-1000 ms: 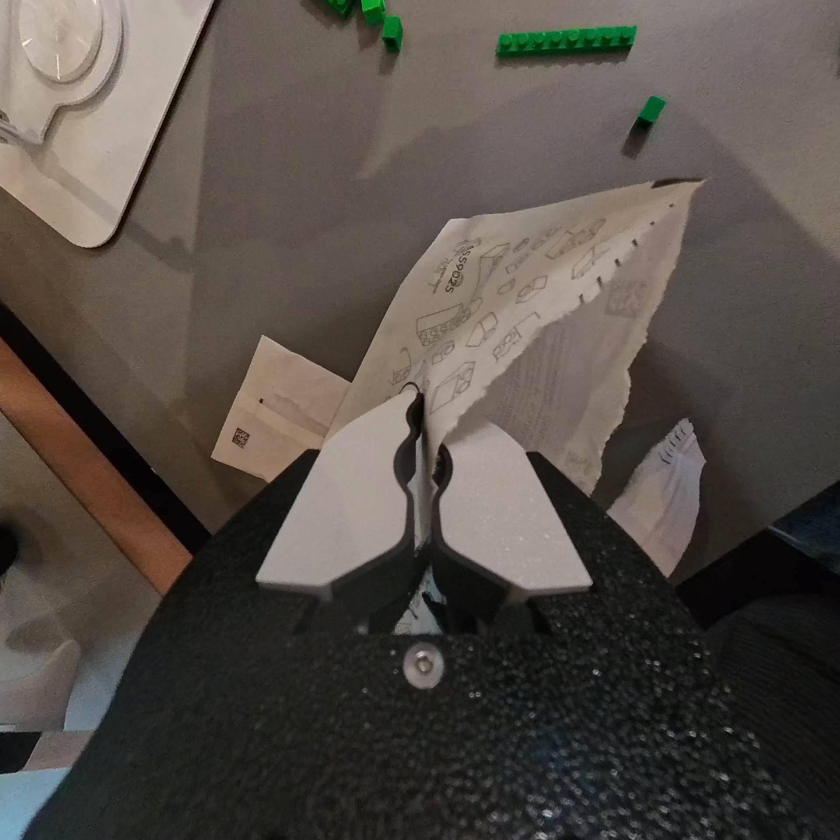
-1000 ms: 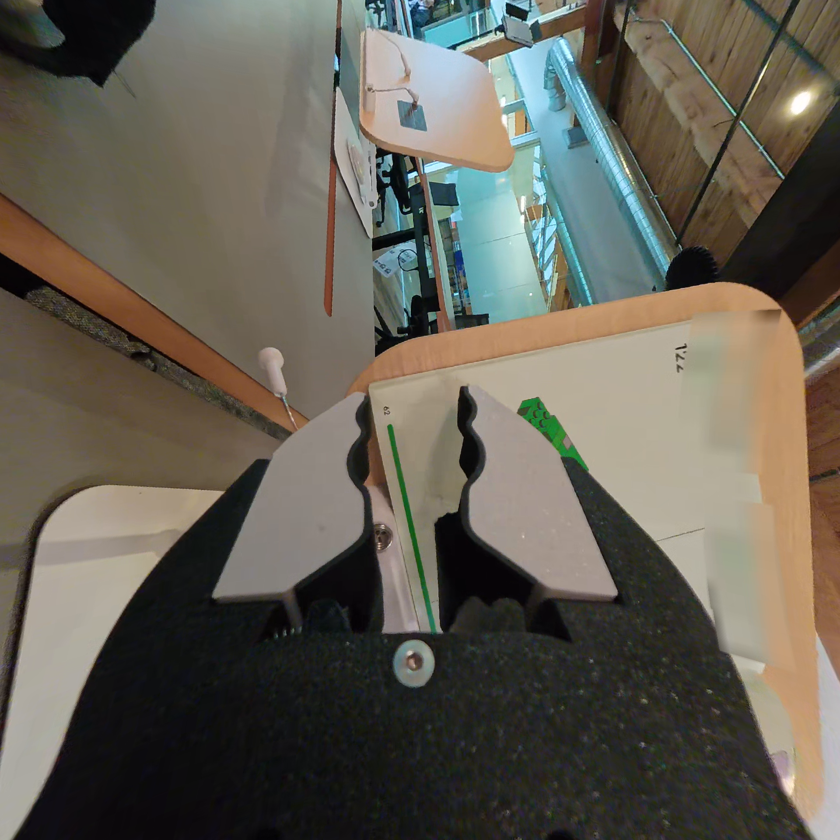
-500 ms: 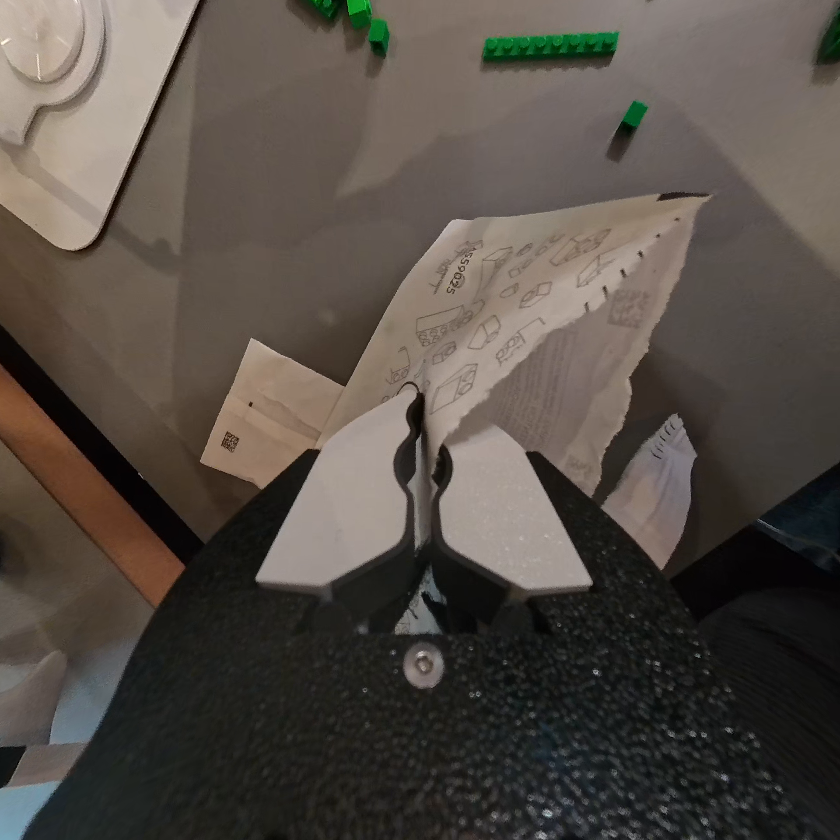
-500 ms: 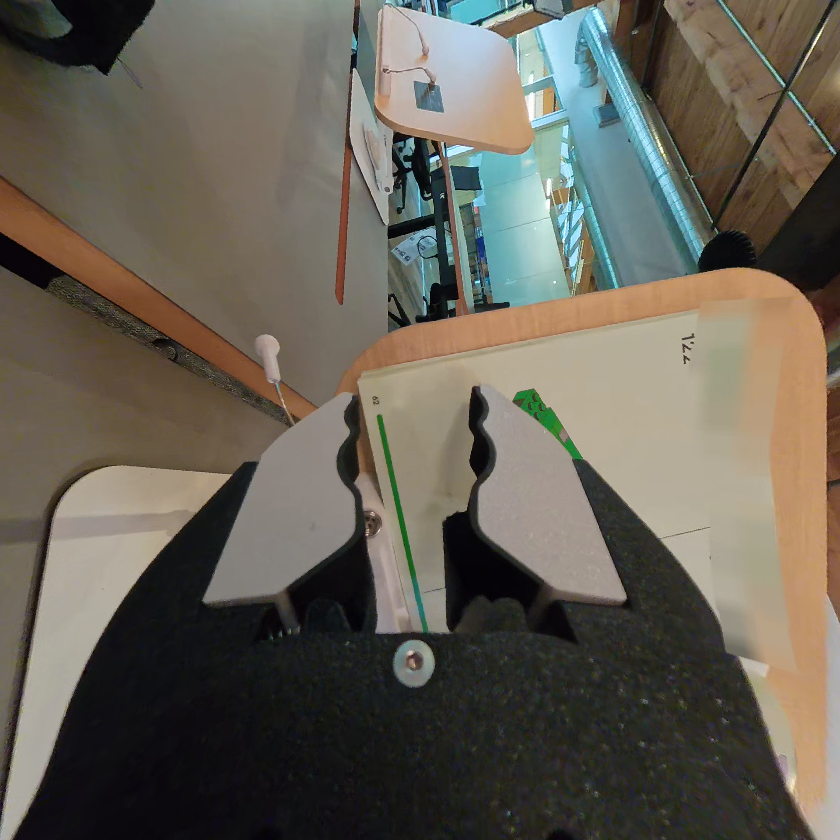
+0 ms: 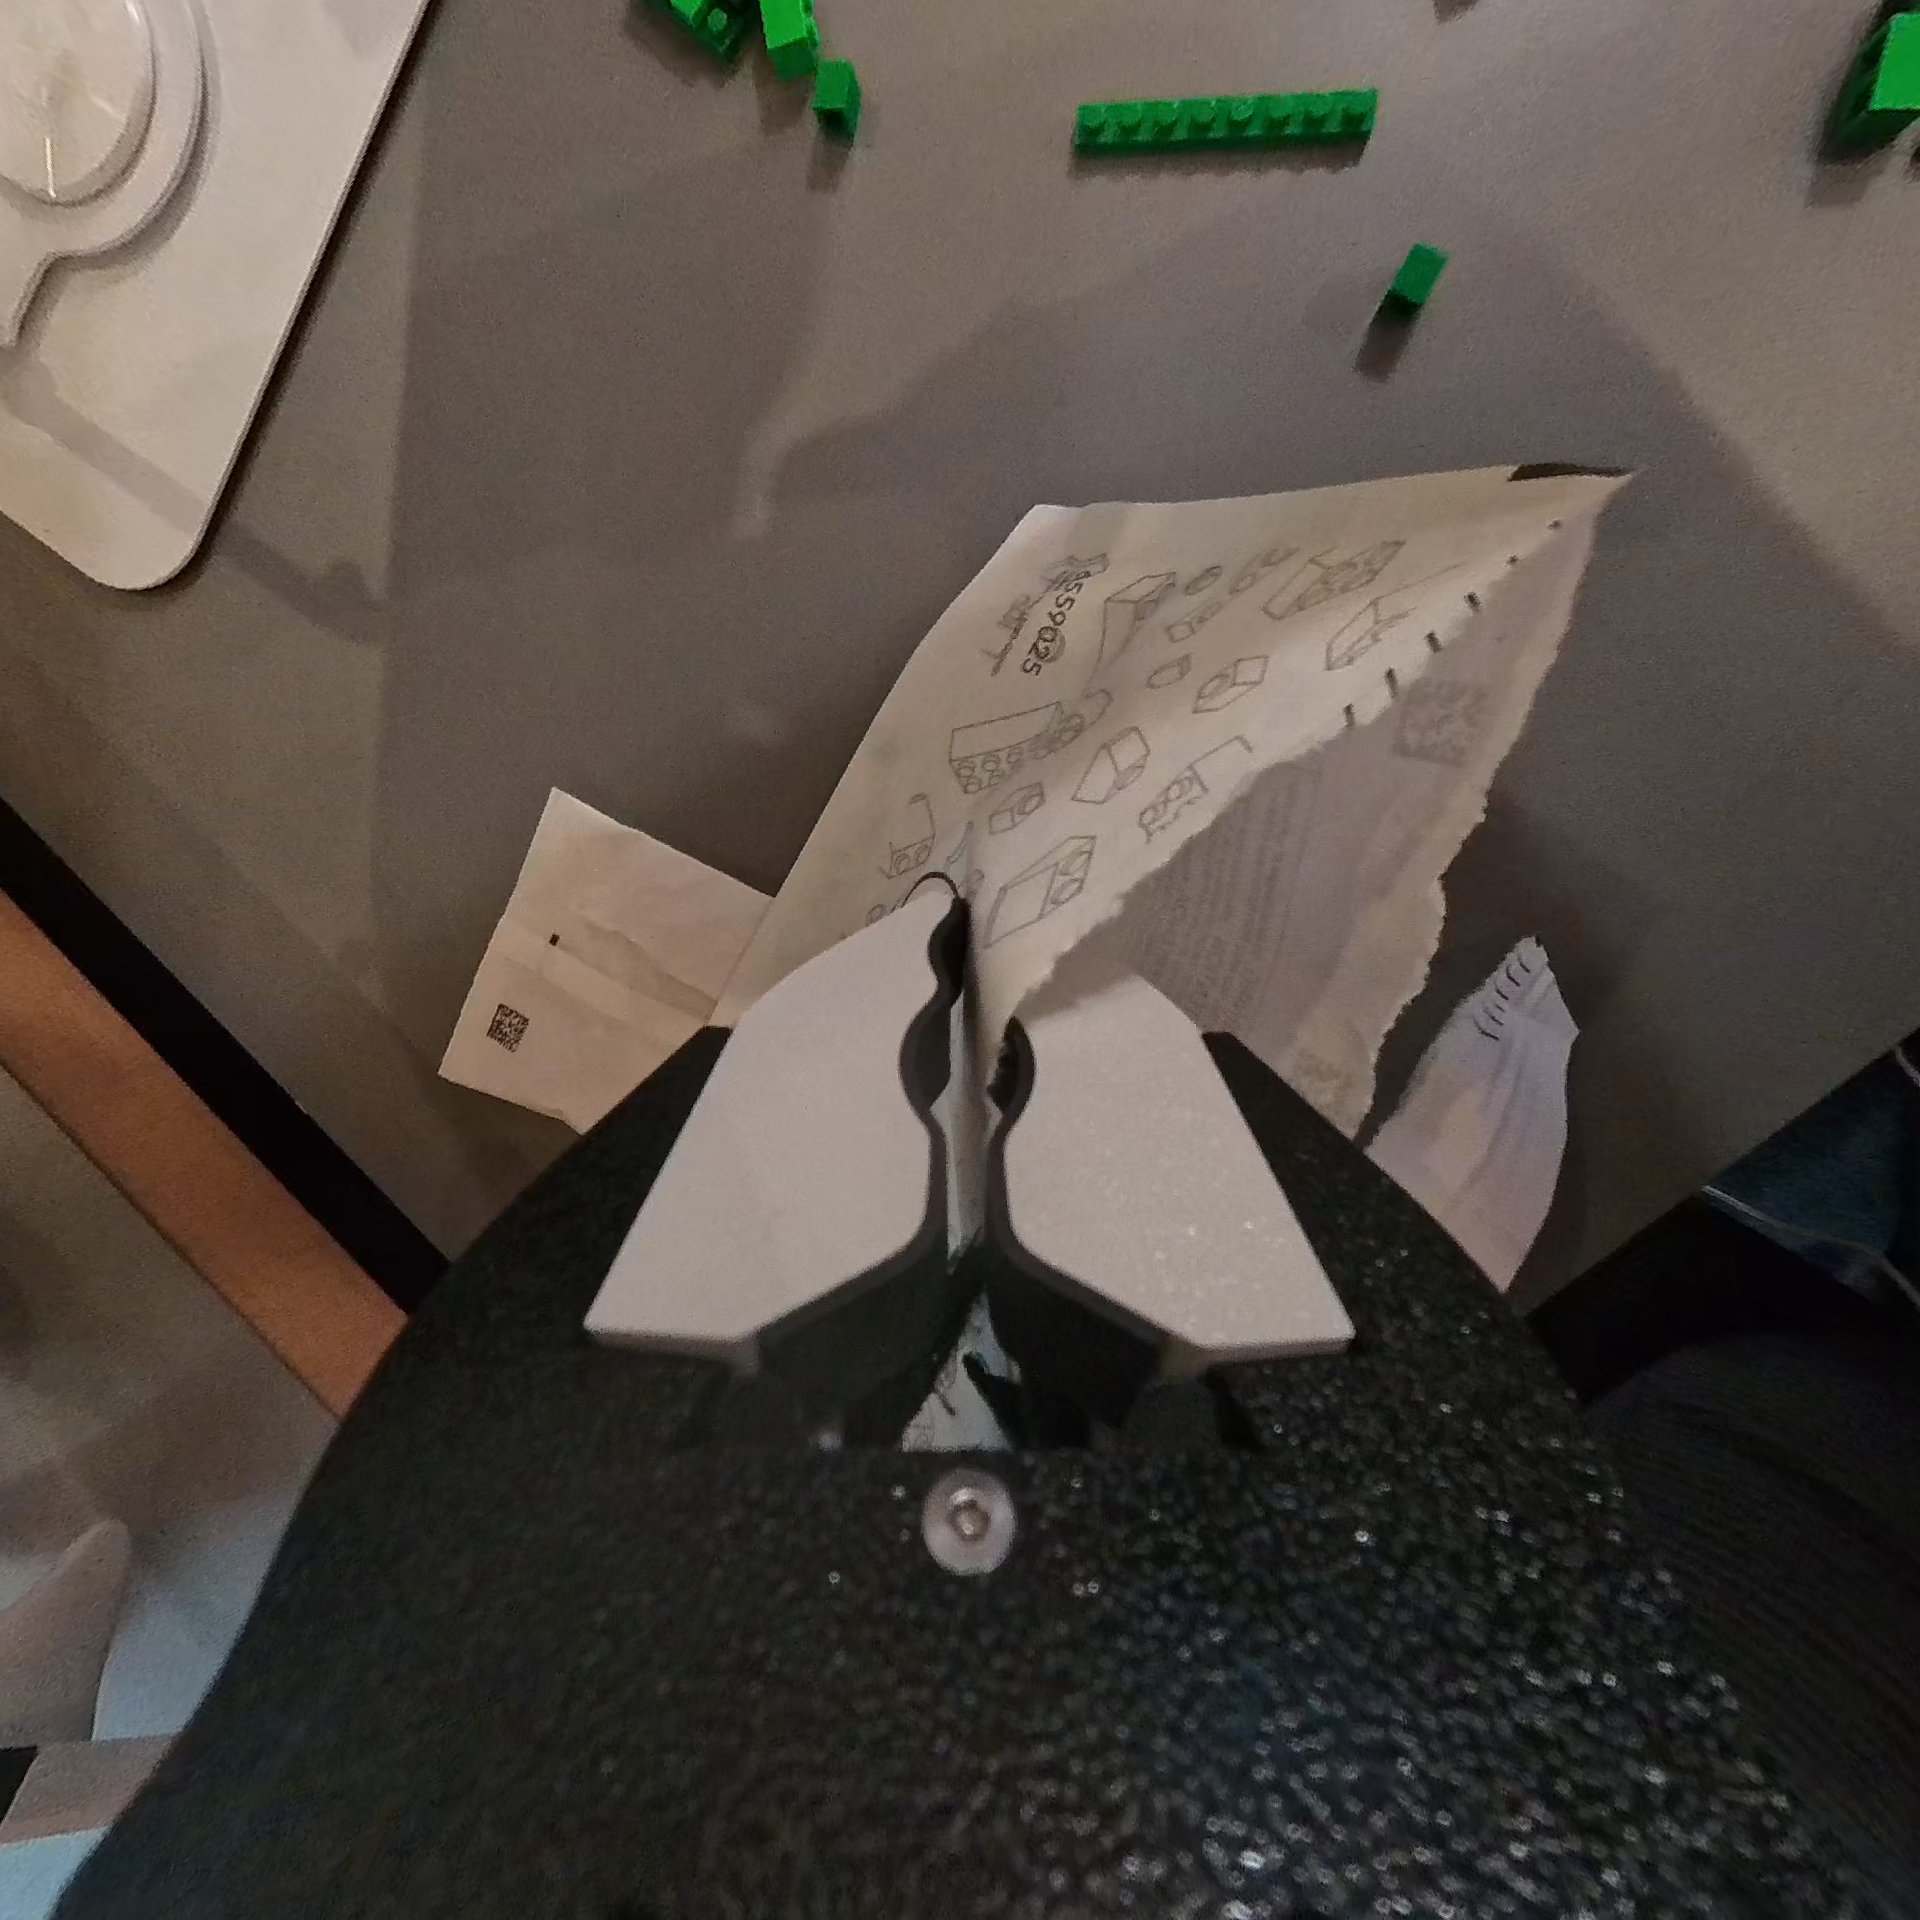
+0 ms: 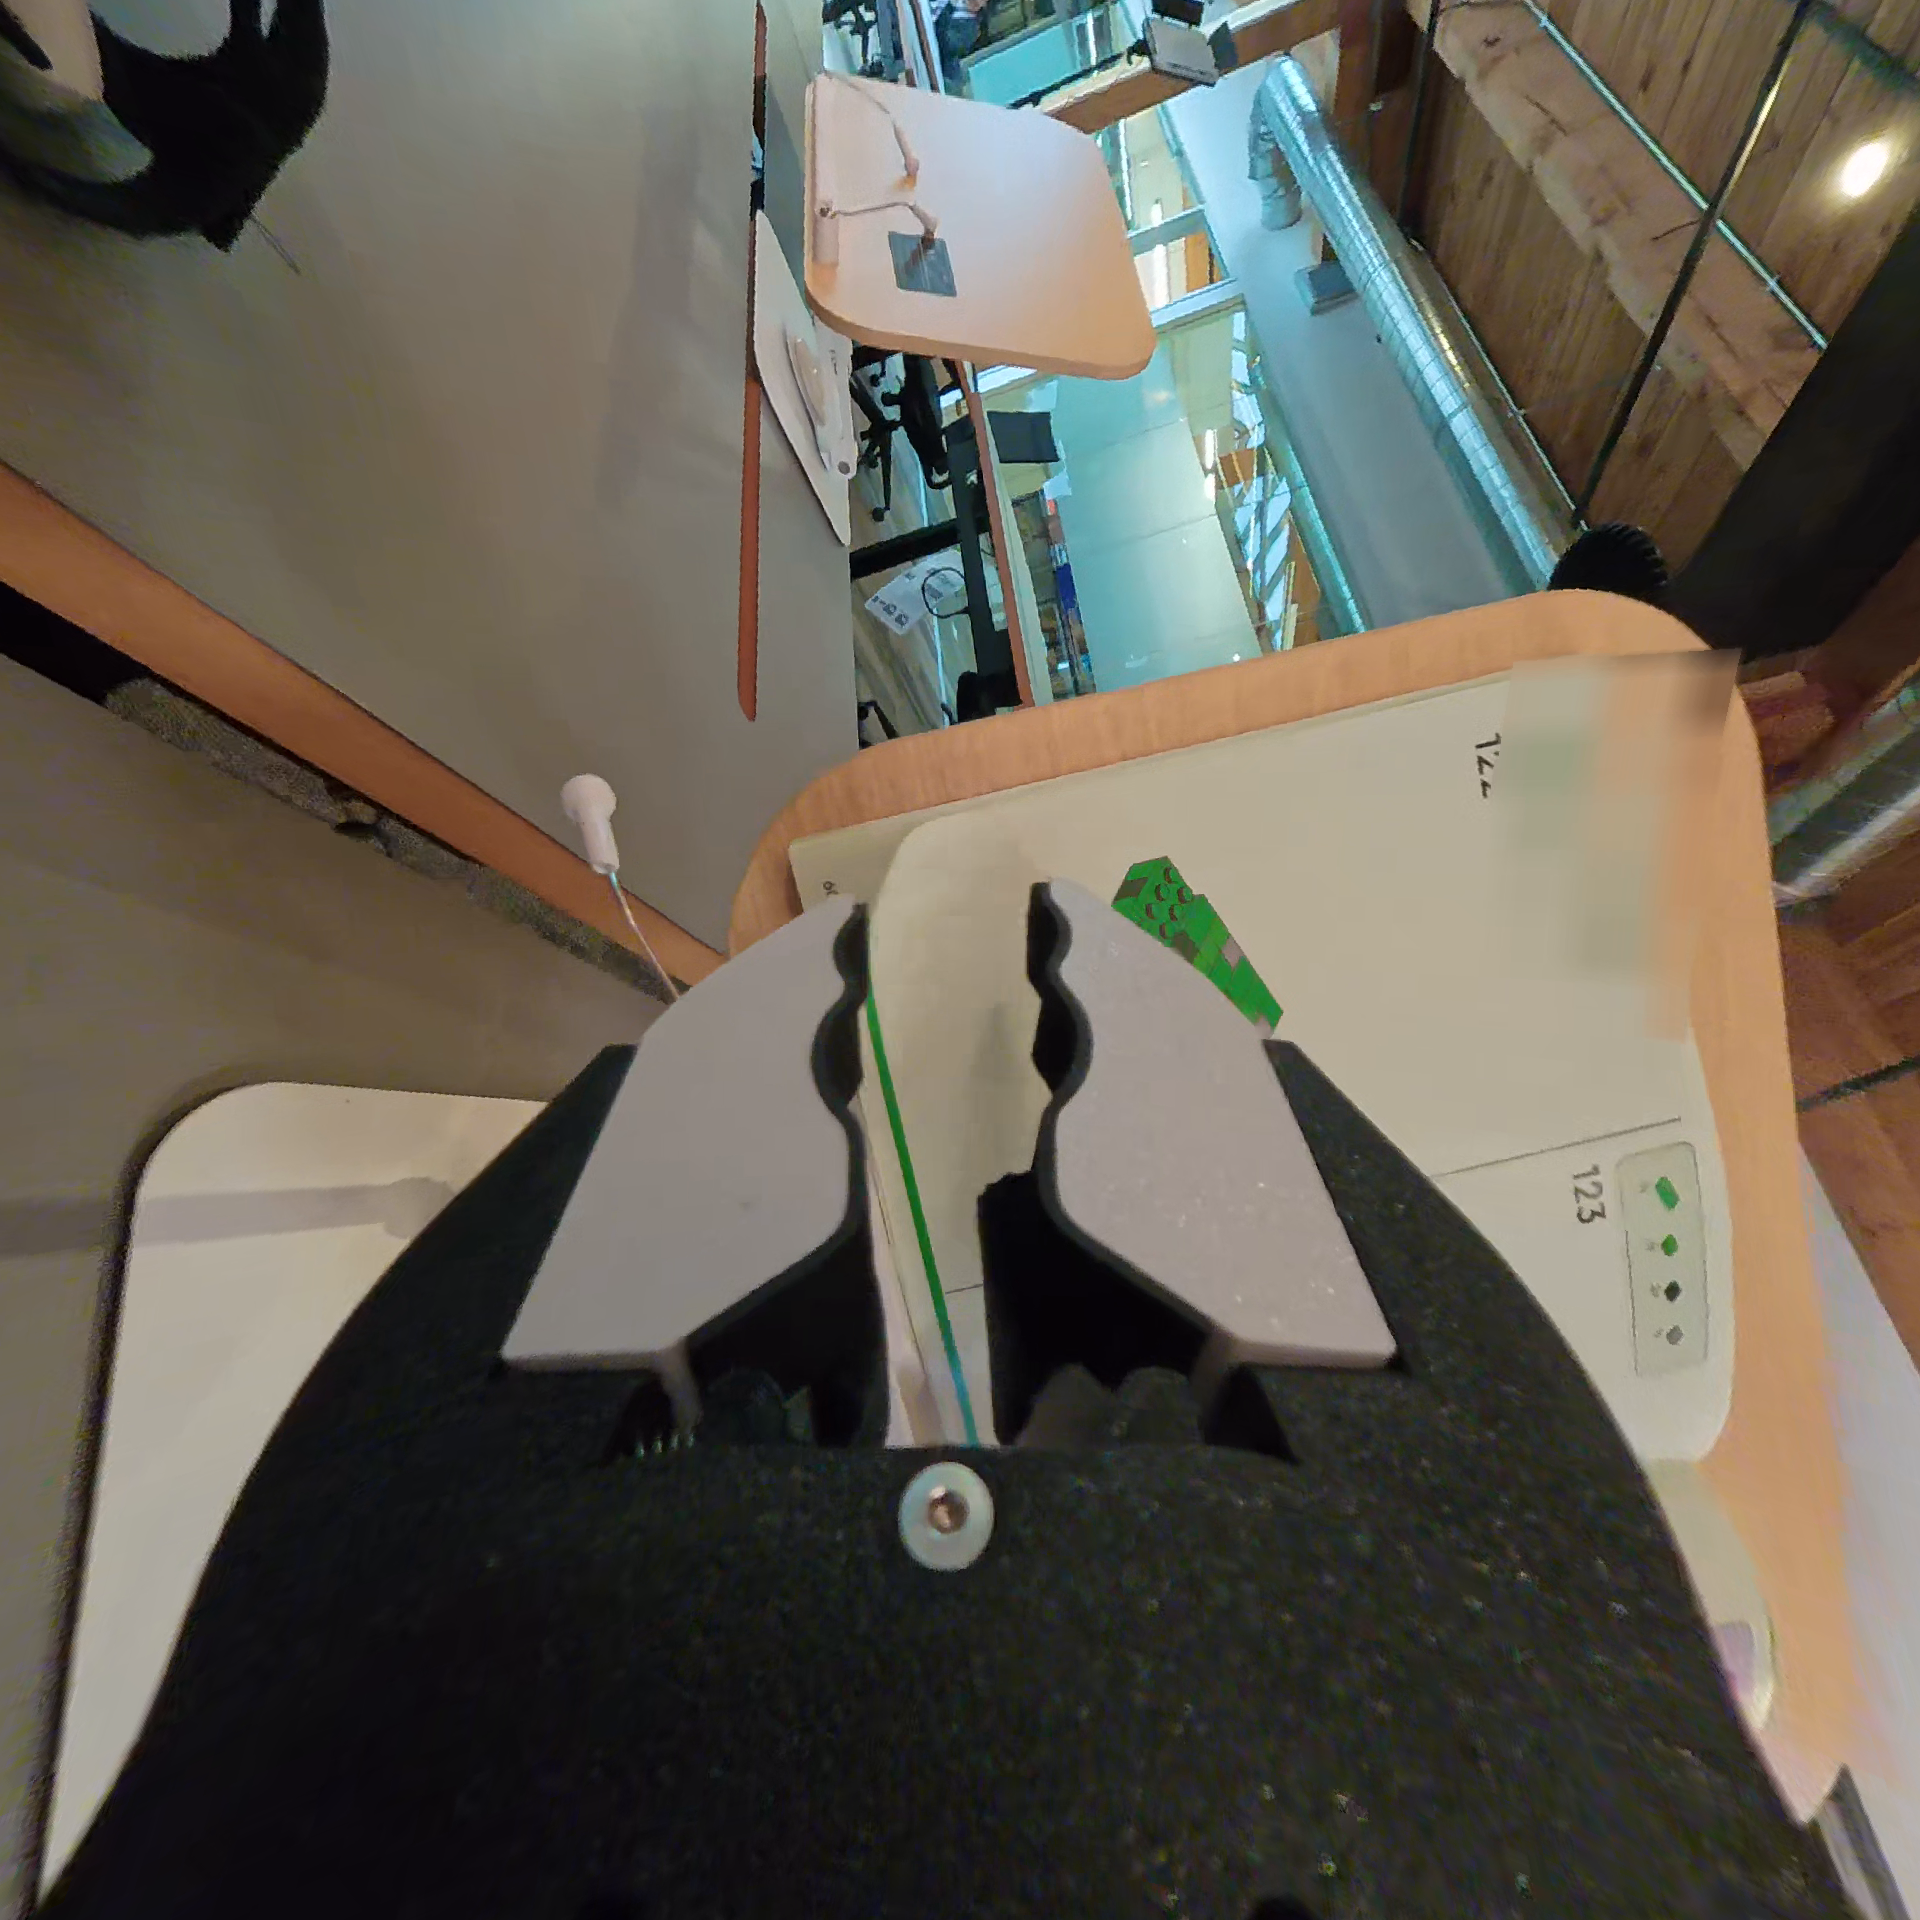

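Observation:
In the left wrist view my left gripper is shut on a torn white paper bag printed with brick drawings, held up above the grey table. The bag's torn side hangs open to the right. In the right wrist view my right gripper is open. The lifted, curling edge of a page of an instruction booklet stands between its jaws, close to the left finger. The booklet lies open on a light wooden board and shows a green brick picture.
On the grey table lie a long green plate, a small green brick, more green bricks at the top, a white moulded tray at upper left, and paper scraps left and right. A white tray lies left of the right gripper. Some 30 cm of space lies between my two pairs of fingers.
The booklet page has lifted and curled up between the right gripper's jaws, which have narrowed somewhat. The left gripper still holds the bag and has shifted only slightly.

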{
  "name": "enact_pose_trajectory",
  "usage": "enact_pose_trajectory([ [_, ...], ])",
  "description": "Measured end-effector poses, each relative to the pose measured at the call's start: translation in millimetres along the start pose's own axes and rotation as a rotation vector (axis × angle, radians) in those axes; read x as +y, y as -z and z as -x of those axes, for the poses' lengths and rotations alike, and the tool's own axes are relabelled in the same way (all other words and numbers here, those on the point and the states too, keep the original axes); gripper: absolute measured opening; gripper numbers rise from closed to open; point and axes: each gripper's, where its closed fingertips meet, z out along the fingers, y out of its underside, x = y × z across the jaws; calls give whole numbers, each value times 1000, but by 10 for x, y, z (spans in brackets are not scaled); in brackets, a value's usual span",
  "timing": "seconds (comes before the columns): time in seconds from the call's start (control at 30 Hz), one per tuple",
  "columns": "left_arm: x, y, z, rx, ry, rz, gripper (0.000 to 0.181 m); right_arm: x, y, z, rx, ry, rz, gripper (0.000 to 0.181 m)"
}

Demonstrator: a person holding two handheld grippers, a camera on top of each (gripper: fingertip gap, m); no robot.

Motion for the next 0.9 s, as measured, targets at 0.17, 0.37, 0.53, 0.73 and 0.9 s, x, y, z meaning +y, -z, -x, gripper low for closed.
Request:
enact_pose_trajectory([
  [0.17,-17,-6,-15,8,-7,-4,0,-58,199,-63,84,-42,-47,0],
  [0.37,-46,-25,-38,12,-21,2,0,116,742,-395,305,-363,-112,0],
  [0.53,-66,-18,-61,12,-31,2,0,818,1325,-657,554,-717,-114,0],
  [0.73,-85,-24,-75,9,-37,9,0,1627,1826,-816,731,-1034,-74,0],
  [0.9,-98,-33,-83,5,-45,16,0,2171,2017,-822,813,-1239,-43,0],
])
